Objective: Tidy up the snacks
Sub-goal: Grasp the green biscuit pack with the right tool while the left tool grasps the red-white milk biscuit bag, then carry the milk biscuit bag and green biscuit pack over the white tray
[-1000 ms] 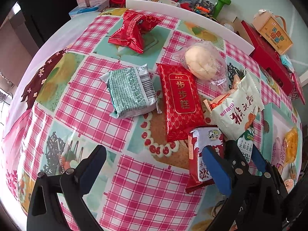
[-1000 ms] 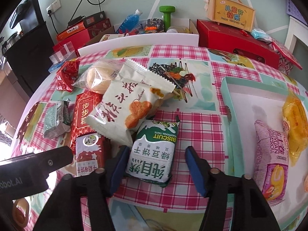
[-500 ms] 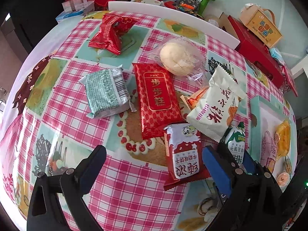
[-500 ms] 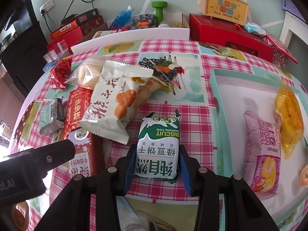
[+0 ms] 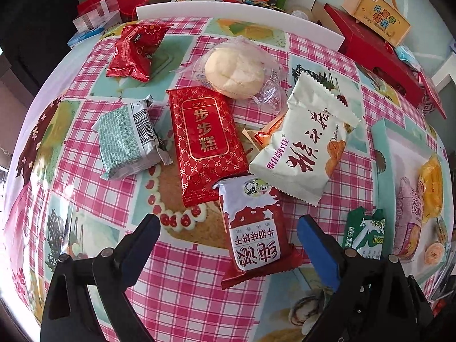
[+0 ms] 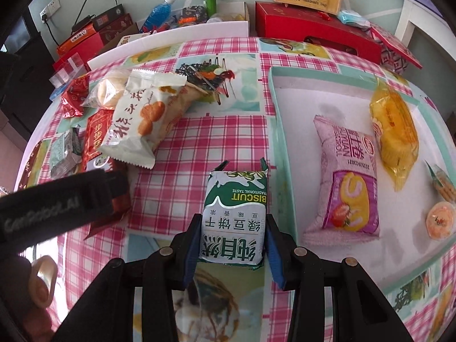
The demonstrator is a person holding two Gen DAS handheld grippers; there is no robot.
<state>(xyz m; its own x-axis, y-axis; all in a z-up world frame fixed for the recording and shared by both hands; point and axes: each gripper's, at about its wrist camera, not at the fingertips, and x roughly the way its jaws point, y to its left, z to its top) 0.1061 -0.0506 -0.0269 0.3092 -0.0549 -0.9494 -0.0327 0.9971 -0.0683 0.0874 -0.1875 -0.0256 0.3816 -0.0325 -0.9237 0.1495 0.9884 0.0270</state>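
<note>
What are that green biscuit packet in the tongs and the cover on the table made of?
The green biscuit packet looks like thin glossy plastic or foil film: it has crimped, zigzag end seals and a printed, slightly shiny face. The table cover seems to be wipeable vinyl or oilcloth, since its printed checks show bright window glare and lie smooth; it could be coated fabric.

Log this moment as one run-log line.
right gripper: shut on green biscuit pack | left gripper: jaws closing around red milk-biscuit pack, not touching | tray: beside green pack
</note>
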